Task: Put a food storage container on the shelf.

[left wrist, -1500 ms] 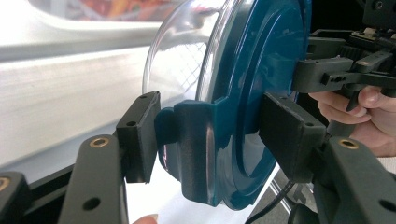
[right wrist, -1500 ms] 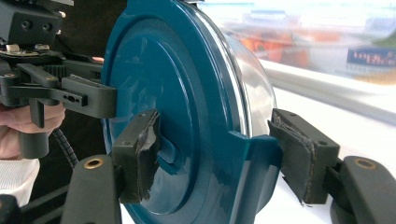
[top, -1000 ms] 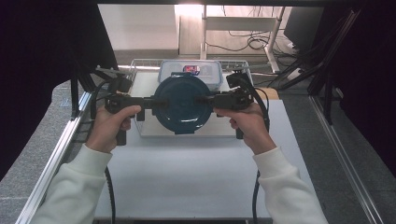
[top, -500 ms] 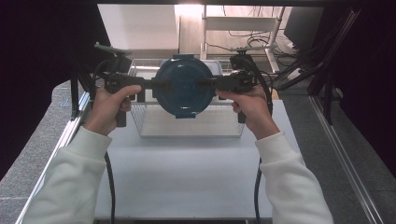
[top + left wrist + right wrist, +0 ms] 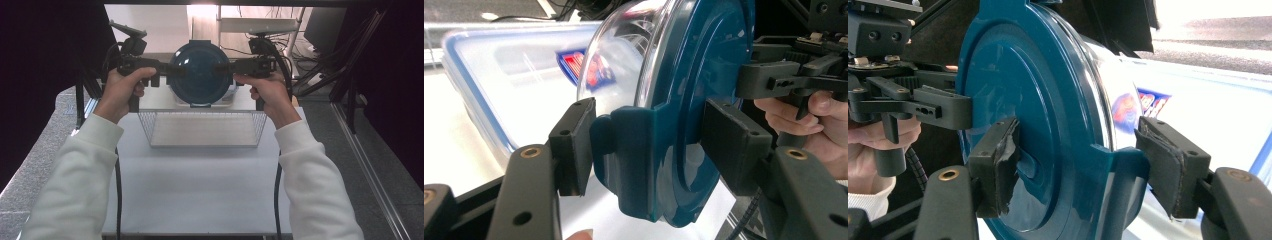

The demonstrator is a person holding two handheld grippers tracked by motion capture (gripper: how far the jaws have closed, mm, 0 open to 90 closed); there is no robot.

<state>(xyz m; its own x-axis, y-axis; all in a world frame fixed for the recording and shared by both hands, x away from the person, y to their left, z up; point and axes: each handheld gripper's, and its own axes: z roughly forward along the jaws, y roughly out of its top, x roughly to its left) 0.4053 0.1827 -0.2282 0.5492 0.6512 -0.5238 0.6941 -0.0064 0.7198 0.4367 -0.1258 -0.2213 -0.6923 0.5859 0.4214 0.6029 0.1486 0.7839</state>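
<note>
Between the left claw (image 5: 172, 70) and the right claw (image 5: 225, 67), the round blue-lidded container (image 5: 200, 72) hangs above the wire basket (image 5: 202, 129), tipped on edge. Each claw pinches a lid latch tab, one at either side. Beyond both claws lies a rectangular lidded box (image 5: 499, 75); its label is probably red and blue, though blurred. The basket rests on the white surface (image 5: 195, 185).

Bright top glare, dark sides (soft backgrounds)
</note>
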